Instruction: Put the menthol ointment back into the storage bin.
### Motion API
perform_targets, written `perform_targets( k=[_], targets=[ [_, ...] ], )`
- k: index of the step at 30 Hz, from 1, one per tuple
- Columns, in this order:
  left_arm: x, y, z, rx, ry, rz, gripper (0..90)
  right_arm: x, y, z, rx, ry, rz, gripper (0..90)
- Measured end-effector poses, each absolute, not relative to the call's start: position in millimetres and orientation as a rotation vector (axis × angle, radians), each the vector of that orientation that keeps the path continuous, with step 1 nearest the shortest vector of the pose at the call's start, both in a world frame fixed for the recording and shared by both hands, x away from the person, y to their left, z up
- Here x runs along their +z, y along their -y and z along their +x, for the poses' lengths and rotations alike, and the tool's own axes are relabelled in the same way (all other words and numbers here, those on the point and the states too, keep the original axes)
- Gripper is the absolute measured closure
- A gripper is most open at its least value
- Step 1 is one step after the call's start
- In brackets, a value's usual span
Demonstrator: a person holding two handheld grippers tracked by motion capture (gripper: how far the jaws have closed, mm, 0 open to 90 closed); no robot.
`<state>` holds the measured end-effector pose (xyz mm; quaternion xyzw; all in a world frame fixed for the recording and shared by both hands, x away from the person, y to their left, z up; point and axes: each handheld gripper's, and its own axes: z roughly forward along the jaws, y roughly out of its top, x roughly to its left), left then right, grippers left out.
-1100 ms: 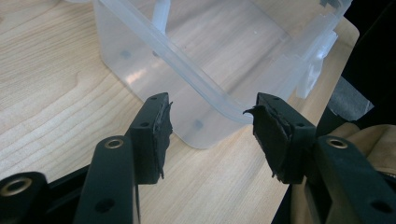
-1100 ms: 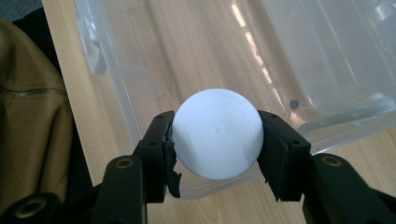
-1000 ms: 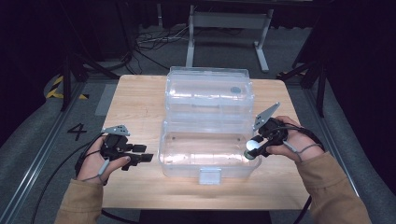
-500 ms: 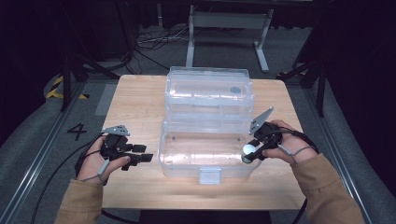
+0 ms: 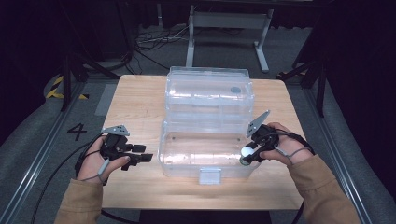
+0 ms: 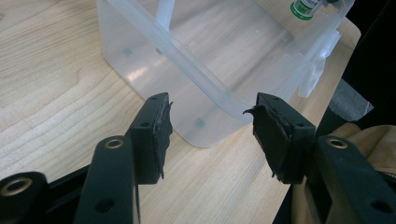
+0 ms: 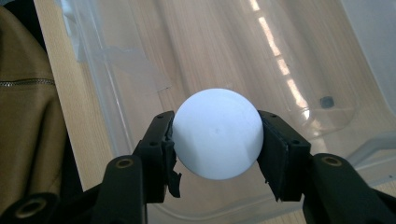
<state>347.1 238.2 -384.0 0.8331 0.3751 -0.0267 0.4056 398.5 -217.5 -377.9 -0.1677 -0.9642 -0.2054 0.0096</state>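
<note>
A clear plastic box [image 5: 187, 169] stands open in the middle of the wooden table, its lid [image 5: 208, 91] folded back on the far side. My right gripper [image 5: 245, 155] hangs over the box's right end, shut on a white ball [image 5: 246, 150]. In the right gripper view the ball [image 7: 217, 140] sits squeezed between both pads of the gripper [image 7: 215, 147], above the bare box floor [image 7: 261, 65]. My left gripper [image 5: 145, 153] rests on the table just left of the box, open. In the left gripper view its jaws [image 6: 210, 123] frame the box's near corner [image 6: 205, 135] with nothing between them.
The box's front latch [image 5: 209, 176] juts toward the table's near edge. Bare wood [image 5: 135, 102] lies left of the box and bare wood [image 5: 275, 102] right of it. Beyond the table are a metal stand [image 5: 229, 21], floor cables and dark frames.
My right gripper has sunk a little with the white ball, closer to the box's right end. The left gripper and the box have stayed put.
</note>
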Motion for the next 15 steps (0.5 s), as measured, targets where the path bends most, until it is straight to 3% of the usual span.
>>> perform_targets(
  k=[15],
  targets=[
    [-385.8, -238.8, 347.7, -0.072, -0.954, 2.103, 47.2, -386.3, 215.1, 397.8, -0.607, 3.002, -0.532, 50.4]
  ],
)
